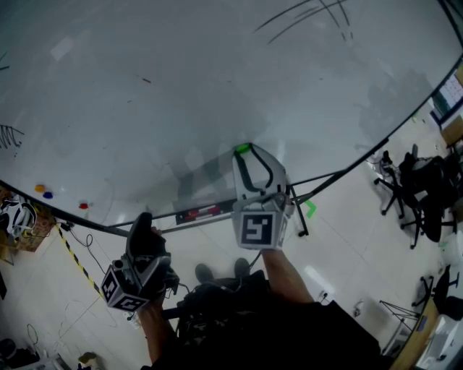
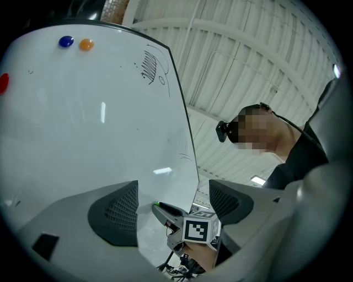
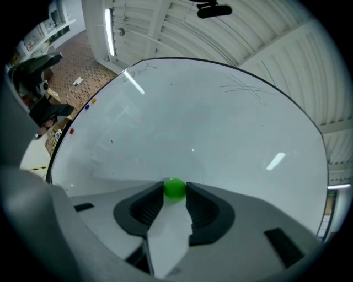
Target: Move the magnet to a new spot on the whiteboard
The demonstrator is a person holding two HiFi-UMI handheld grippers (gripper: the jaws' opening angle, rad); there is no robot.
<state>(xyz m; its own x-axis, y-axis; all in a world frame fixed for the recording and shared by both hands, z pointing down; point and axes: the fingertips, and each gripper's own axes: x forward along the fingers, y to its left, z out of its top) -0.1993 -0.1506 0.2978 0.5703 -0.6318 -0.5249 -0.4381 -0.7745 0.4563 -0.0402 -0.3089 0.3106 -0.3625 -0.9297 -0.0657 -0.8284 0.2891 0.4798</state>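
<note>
Our right gripper pinches the green magnet low on the whiteboard, near six o'clock. We should squeeze firmly, pull straight off, then reseat it flat. Our left gripper hangs released.

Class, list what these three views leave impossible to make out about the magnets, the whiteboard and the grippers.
- Right gripper view: the right gripper has its jaws closed on the green magnet and covers its sides, so whether it touches the whiteboard cannot be told.
- Left gripper view: the red magnet is cut off by the left edge.
- Head view: the scribbles are too small and faint to read.
</note>
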